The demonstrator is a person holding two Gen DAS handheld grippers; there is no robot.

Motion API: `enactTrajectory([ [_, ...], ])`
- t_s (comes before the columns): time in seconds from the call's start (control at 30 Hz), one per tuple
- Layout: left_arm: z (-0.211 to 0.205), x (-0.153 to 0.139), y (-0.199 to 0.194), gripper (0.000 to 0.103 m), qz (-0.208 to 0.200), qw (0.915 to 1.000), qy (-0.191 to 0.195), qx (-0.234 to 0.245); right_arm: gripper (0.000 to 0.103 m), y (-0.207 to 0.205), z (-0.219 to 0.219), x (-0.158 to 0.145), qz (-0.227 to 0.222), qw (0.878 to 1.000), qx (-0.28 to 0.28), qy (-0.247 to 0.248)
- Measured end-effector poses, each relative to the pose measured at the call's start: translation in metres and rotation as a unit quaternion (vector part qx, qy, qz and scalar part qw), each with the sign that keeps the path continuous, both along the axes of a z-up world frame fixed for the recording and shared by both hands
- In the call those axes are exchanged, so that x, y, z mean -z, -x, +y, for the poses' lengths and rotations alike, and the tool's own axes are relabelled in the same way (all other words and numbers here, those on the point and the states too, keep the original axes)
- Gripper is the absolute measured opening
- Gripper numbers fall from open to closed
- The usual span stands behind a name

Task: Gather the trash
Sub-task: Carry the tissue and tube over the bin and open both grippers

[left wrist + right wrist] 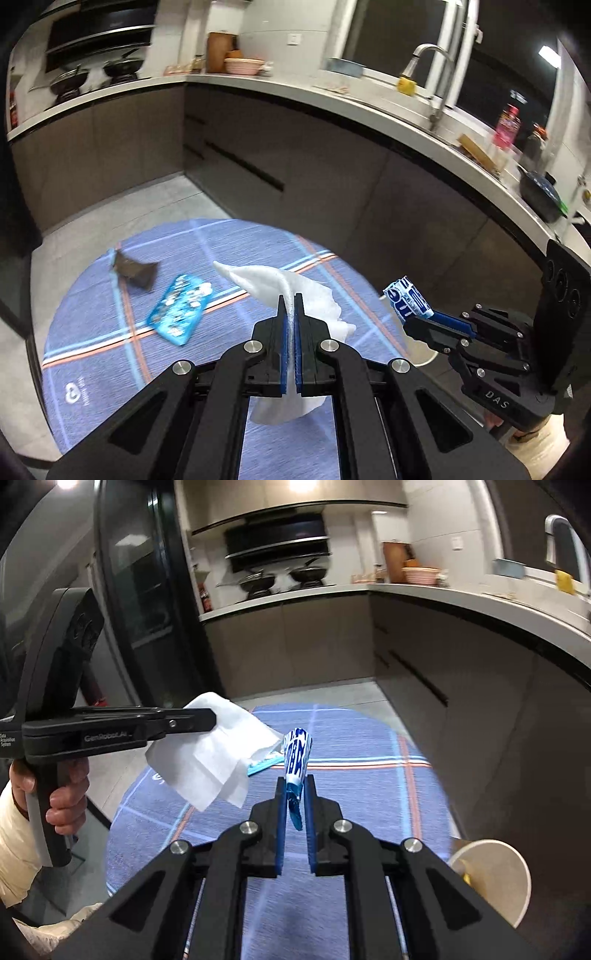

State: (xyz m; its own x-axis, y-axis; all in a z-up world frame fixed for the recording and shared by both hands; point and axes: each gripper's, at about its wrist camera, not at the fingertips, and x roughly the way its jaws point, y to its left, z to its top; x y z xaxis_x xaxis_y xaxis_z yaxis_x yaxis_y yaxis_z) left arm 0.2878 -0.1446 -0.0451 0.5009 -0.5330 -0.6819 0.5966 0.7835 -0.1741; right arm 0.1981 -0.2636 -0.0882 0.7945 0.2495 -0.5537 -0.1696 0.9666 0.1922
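Observation:
My left gripper (293,299) is shut on a white paper tissue (306,295), which hangs above the round blue rug (92,332). The same tissue (210,753) shows in the right wrist view, pinched by the left gripper (212,718). My right gripper (295,781) is shut on a blue and white wrapper (297,757), which sticks up between the pads. That wrapper (408,299) and the right gripper (417,319) appear at the right of the left wrist view. A blue snack packet (179,310) and a dark brown wrapper (135,271) lie on the rug.
A white bin (493,878) stands at the rug's right edge. Dark kitchen cabinets (295,162) under a pale L-shaped counter (332,99) run behind the rug. A person's hand (66,797) holds the left gripper's handle. A tall dark glass door (140,590) stands on the left.

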Motion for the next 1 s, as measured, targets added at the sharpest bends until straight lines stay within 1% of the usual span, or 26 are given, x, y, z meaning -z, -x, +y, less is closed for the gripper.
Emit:
enactTrajectory([
  [0.17, -0.044, 0.001, 0.007, 0.002, -0.003, 0.9993, -0.005, 0.036, 0.011, 0.021, -0.043, 0.005, 0.0, 0.999, 0.048, -0.005],
  [0.37, -0.089, 0.003, 0.017, 0.002, -0.005, 0.9978, -0.006, 0.067, 0.01, 0.041, -0.088, 0.016, 0.007, 0.995, 0.095, -0.01],
  [0.63, -0.154, 0.021, 0.034, 0.002, 0.009, 0.9928, -0.016, 0.119, 0.011, 0.072, -0.135, 0.034, 0.017, 0.989, 0.144, -0.02],
  [0.83, -0.194, 0.032, 0.044, 0.002, 0.016, 0.9892, -0.024, 0.143, 0.011, 0.088, -0.165, 0.053, 0.032, 0.984, 0.174, -0.029],
  [1.0, -0.227, 0.047, 0.052, 0.002, 0.025, 0.9856, -0.037, 0.163, 0.011, 0.099, -0.191, 0.075, 0.048, 0.978, 0.2, -0.047],
])
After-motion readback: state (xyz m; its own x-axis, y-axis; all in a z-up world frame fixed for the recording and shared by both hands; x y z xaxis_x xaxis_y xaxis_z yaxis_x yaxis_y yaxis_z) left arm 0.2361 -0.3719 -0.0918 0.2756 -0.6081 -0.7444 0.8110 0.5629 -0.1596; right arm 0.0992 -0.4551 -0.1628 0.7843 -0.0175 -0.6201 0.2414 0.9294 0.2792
